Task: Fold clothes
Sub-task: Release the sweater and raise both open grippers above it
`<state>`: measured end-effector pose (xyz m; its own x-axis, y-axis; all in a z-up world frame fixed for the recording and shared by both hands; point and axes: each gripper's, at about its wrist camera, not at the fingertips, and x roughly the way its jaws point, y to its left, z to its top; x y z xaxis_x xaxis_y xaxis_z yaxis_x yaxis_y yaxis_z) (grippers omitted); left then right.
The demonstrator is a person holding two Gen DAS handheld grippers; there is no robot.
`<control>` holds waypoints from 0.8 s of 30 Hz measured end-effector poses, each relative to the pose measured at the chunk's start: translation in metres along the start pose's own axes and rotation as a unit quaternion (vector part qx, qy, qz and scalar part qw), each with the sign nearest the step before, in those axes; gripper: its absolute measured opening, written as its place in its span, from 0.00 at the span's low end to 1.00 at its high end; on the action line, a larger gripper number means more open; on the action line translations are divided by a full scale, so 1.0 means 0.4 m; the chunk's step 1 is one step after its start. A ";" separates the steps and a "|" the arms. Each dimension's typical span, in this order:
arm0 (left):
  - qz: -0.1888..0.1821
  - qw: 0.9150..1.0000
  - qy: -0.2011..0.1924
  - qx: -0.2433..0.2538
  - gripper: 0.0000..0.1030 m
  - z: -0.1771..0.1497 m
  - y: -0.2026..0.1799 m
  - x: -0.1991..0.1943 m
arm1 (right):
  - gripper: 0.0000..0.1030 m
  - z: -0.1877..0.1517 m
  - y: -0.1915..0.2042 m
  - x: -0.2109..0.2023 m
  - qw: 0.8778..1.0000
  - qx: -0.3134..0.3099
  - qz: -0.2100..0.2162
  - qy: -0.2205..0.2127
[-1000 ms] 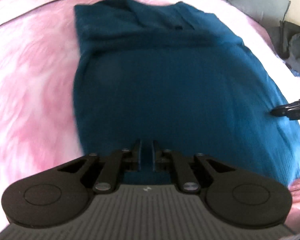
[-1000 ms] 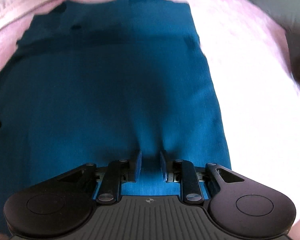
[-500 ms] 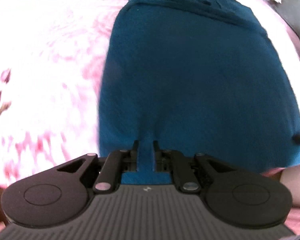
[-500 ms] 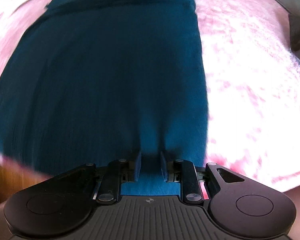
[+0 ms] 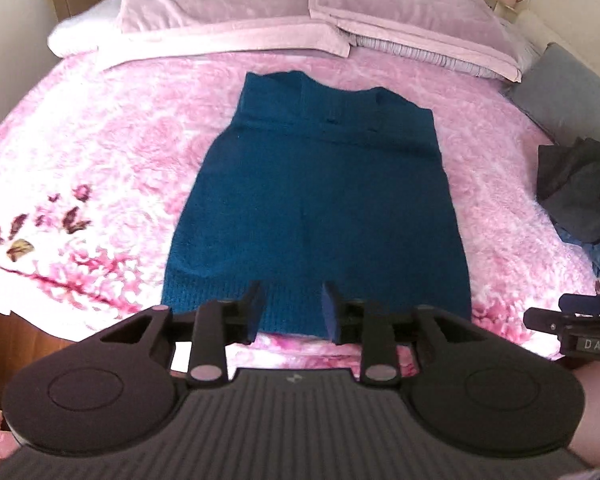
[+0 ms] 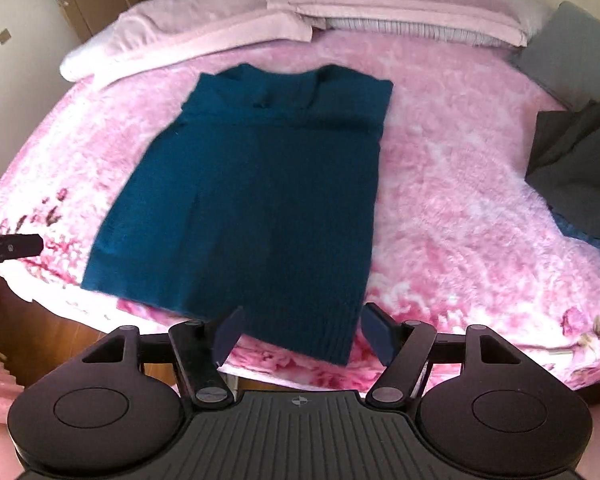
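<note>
Now, sweater point(image 5: 316, 208): teal knit, flat on the pink bed point(image 5: 112, 152), sleeves tucked in, ribbed hem at the near edge.
Left gripper point(image 5: 293, 309): released, empty, above hem.
Right gripper point(image 6: 300, 334): released, empty.
Risk: I judge the hem could slide off the bed edge.
Change: half a second ago both pinched the hem; since backed off.

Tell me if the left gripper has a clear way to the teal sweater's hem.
Probably yes. The left gripper is open, with the teal sweater's hem just ahead between its fingers. Nothing lies between them on the pink blanket.
</note>
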<state>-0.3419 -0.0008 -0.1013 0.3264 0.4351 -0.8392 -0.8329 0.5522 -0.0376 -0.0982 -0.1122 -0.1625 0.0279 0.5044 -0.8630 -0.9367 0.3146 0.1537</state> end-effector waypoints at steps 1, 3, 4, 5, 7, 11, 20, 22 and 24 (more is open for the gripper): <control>0.004 1.000 0.000 0.002 0.30 -0.008 -0.006 -0.014 | 0.67 -0.015 0.014 -0.011 1.000 0.002 0.002 0.004; 0.013 1.000 0.003 0.006 0.30 -0.025 -0.016 -0.040 | 0.67 -0.038 0.030 -0.037 1.000 0.003 0.004 0.013; 0.016 1.000 0.005 0.010 0.30 -0.034 -0.021 -0.050 | 0.67 -0.050 0.035 -0.047 1.000 0.002 0.006 0.017; 0.018 1.000 0.006 0.014 0.30 -0.046 -0.033 -0.051 | 0.67 -0.062 0.041 -0.058 1.000 0.000 0.008 0.021; 0.022 1.000 0.011 0.019 0.31 -0.065 -0.042 -0.064 | 0.67 -0.084 0.052 -0.082 1.000 -0.006 0.011 0.028; 0.025 0.999 0.016 0.026 0.31 -0.093 -0.040 -0.082 | 0.67 -0.119 0.092 -0.092 0.999 -0.014 0.013 0.027; 0.022 0.999 0.026 0.032 0.32 -0.095 -0.021 -0.065 | 0.67 -0.120 0.096 -0.074 1.000 -0.001 0.005 0.031; 0.021 0.999 0.029 0.032 0.32 -0.095 -0.016 -0.058 | 0.67 -0.120 0.102 -0.070 0.999 -0.003 0.005 0.033; 0.019 0.999 0.033 0.032 0.32 -0.095 -0.012 -0.051 | 0.67 -0.119 0.107 -0.066 0.999 -0.005 0.005 0.034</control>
<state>-0.3615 -0.0393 -0.1045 0.2629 0.4102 -0.8733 -0.8130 0.5815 0.0284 -0.1558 -0.1503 -0.1562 -0.0045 0.4507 -0.8927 -0.9404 0.3016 0.1570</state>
